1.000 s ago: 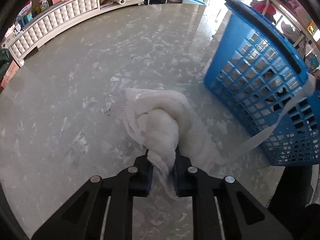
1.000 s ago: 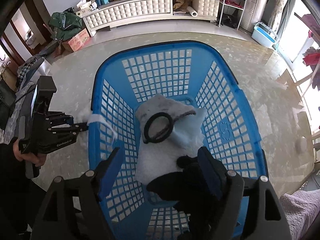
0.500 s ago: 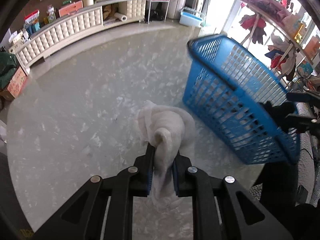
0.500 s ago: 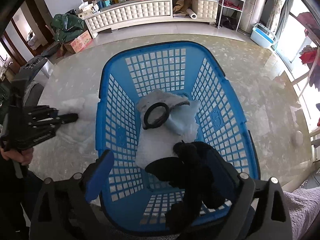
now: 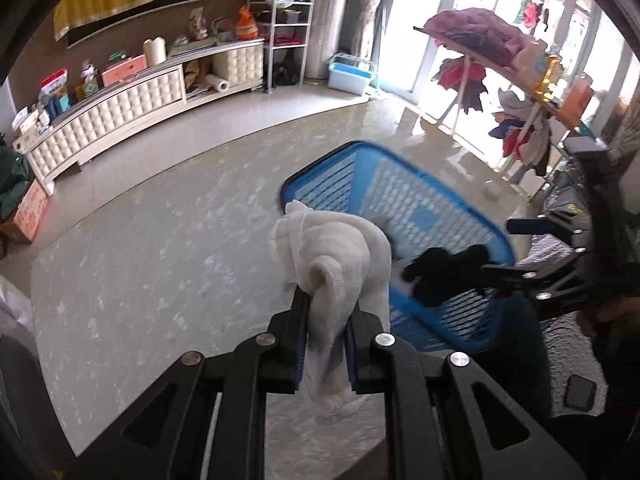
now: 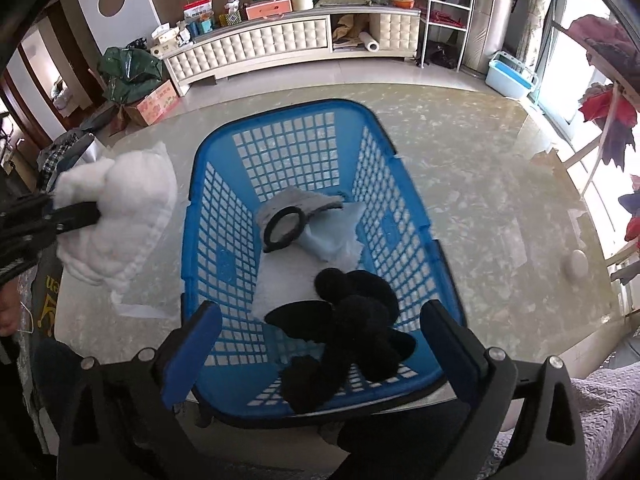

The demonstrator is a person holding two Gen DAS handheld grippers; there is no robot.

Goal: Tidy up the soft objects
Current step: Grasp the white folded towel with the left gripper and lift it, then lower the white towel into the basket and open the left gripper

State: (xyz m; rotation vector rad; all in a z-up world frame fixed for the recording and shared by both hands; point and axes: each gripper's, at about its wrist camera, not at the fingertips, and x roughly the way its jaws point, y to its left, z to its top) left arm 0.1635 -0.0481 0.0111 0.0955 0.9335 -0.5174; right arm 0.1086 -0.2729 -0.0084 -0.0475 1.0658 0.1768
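Observation:
My left gripper (image 5: 326, 316) is shut on a bunched white cloth (image 5: 340, 264) and holds it in the air, left of the blue plastic basket (image 5: 400, 208). The right wrist view shows that cloth (image 6: 116, 216) hanging beside the basket's left rim (image 6: 188, 232). My right gripper (image 6: 320, 344) is open above the basket's near end. A black fuzzy item (image 6: 348, 332) lies between its fingers without being pinched. A grey-white cloth with a black ring (image 6: 284, 228) and a light blue cloth (image 6: 336, 236) lie inside the basket.
The basket stands on a round marble table (image 6: 480, 200). A small white object (image 6: 578, 264) sits near its right edge. A white cabinet (image 6: 280, 44) lines the far wall. A clothes rack (image 5: 500, 72) stands at the right. A purple knit cloth (image 6: 600, 420) is at lower right.
My left gripper has lifted the white cloth off the table and moved toward the basket. My right gripper has risen and stays open over the black item.

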